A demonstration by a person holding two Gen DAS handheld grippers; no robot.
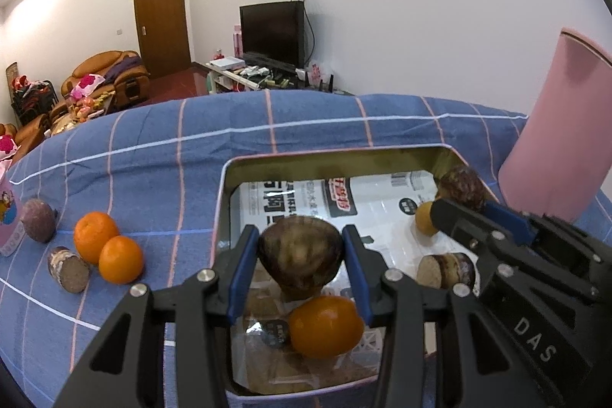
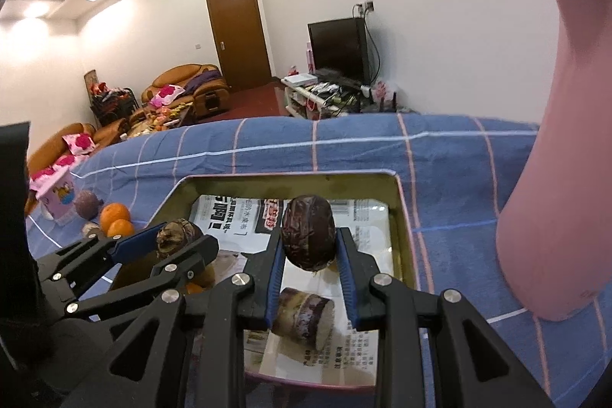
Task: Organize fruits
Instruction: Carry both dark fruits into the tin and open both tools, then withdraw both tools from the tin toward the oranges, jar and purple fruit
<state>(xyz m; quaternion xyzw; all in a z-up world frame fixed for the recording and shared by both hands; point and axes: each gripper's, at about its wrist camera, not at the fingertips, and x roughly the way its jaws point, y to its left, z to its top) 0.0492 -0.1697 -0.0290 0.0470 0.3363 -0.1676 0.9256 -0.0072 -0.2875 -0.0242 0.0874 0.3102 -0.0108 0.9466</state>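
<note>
Left tool (image 1: 300,264) gripping brown fruit (image 1: 299,262), right tool (image 2: 310,255) gripping dark fruit (image 2: 308,234), over tin (image 1: 225,186)

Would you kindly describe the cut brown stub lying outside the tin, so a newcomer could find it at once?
Start at the blue checked cloth, left of the open tin. Two oranges sit there together; the cut stub lies just beside them. Unlike the whole purple fruit behind it, it shows a flat, pale, speckled cut face.
</note>
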